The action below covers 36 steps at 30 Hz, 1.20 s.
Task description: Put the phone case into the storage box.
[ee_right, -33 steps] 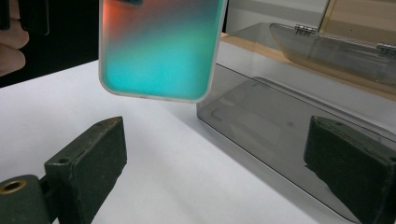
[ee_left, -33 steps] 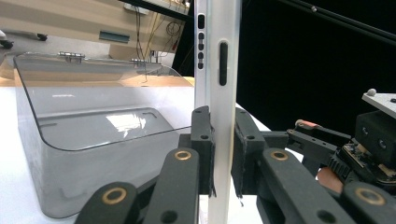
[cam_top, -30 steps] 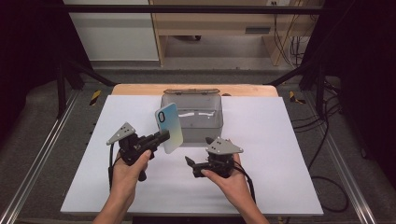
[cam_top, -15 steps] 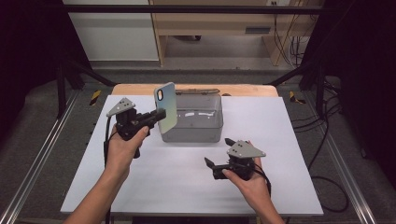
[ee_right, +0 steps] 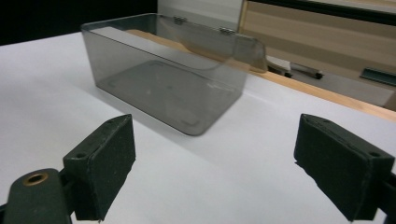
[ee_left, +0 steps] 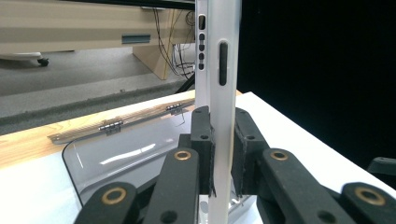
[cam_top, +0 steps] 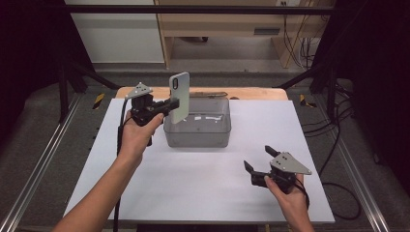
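A: Start from the high view. Where is your left gripper point(cam_top: 170, 103)?

B: You hold it up at the far left part of the white table point(cam_top: 203, 193), and its jaws are clamped on a phone point(cam_top: 179, 96) in a pale case. The phone stands upright, lens end up, over the left wall of the clear grey box point(cam_top: 197, 126). The box sits at the middle of the table's far side, lid swung back toward the wooden strip point(cam_top: 251, 93) behind it.

A: And your right one?

B: Your right gripper point(cam_top: 260, 158) rests low at the near right of the table, well apart from the box, jaws spread wide with nothing between them. Your right hand point(cam_top: 288, 194) grips it from behind.

A: Now the left gripper view?

B: You see the phone point(ee_left: 219, 93) edge-on, rising straight up from between the two black jaws. The pads point(ee_left: 204, 154) press on both of its flat faces. Side buttons show high on the edge. Below and behind lies the box point(ee_left: 116, 156) with its hinges point(ee_left: 111, 125) against the wooden strip point(ee_left: 28, 149).

A: And the right gripper view?

B: Your jaws stand far apart, one at each lower corner, holding nothing. Between them lies bare table point(ee_right: 224, 177), and beyond it the box point(ee_right: 173, 88) sits open and looks empty from here, hinges at its far rim
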Each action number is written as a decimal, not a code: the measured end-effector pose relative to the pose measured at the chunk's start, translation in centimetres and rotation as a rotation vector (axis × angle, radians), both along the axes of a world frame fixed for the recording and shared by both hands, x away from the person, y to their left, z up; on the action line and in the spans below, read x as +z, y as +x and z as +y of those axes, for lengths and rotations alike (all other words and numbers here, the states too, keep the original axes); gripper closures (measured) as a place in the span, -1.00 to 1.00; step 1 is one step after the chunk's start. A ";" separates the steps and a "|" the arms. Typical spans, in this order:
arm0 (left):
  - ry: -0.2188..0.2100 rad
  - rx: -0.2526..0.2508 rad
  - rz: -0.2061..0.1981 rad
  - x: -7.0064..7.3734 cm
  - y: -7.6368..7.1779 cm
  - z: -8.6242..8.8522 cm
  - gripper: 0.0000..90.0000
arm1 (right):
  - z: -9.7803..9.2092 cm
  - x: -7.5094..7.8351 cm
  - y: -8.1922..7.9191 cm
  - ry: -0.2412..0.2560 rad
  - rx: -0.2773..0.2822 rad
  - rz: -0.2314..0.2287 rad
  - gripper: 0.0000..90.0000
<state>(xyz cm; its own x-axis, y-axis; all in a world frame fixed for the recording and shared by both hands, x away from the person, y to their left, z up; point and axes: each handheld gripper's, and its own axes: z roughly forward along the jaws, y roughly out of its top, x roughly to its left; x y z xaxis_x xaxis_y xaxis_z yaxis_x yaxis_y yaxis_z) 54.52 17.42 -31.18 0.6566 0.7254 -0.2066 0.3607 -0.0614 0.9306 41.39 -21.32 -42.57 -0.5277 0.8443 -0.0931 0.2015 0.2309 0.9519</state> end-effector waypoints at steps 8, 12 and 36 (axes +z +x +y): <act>0.016 0.013 0.017 -0.6 1.8 -0.8 0.80 | -2.1 -1.1 -0.3 -0.033 -0.059 0.008 -0.75; 0.010 0.025 0.038 -1.1 2.6 -0.7 0.80 | -2.3 -0.9 -0.3 -0.003 -0.026 0.007 -0.80; 0.034 0.071 0.039 -0.2 4.2 0.4 0.80 | -2.0 -1.5 -0.7 0.021 0.037 -0.021 -0.90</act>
